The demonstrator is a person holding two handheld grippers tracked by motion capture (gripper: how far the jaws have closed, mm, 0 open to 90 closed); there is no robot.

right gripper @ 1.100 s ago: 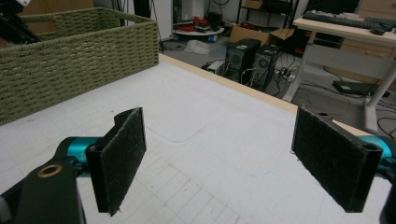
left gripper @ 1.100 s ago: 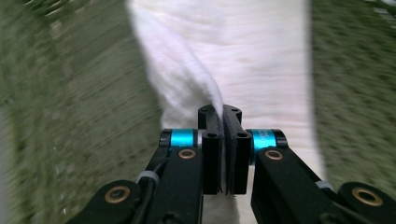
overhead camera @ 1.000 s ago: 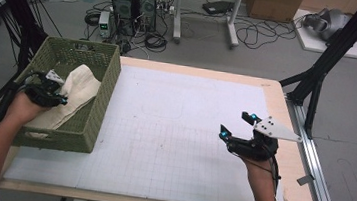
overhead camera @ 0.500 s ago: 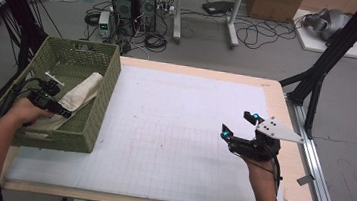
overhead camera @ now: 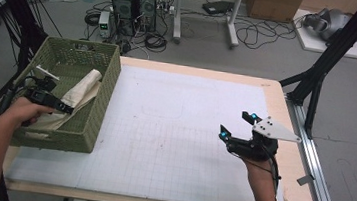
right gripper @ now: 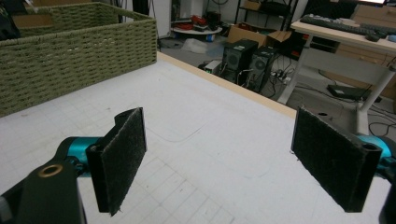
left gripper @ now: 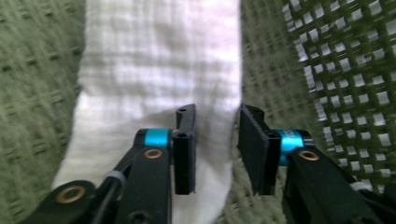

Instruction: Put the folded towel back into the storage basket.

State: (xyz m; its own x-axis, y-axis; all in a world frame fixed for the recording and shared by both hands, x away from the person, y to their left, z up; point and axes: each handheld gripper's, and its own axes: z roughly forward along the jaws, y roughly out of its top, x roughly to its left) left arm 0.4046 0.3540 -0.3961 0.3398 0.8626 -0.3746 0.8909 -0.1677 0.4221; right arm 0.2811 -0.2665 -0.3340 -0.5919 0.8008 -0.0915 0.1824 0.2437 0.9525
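**Woven fibre, soft cloth, matt pads**

The basket [overhead camera: 95, 122] is olive-green woven fibre, rough and matt, with an open weave in its walls. The cloth [left gripper: 159, 70] lying in it is white fabric with a fine crinkled weave, soft and dull. The left gripper [left gripper: 215, 140] has matt black plastic arms, glossy blue metal collars, brass-coloured rivets and fuzzy black pads on its jaws. The right gripper [right gripper: 233, 154] bears the same coarse felt-like pads. The table [overhead camera: 277, 98] has a pale wooden edge under a smooth white gridded sheet.
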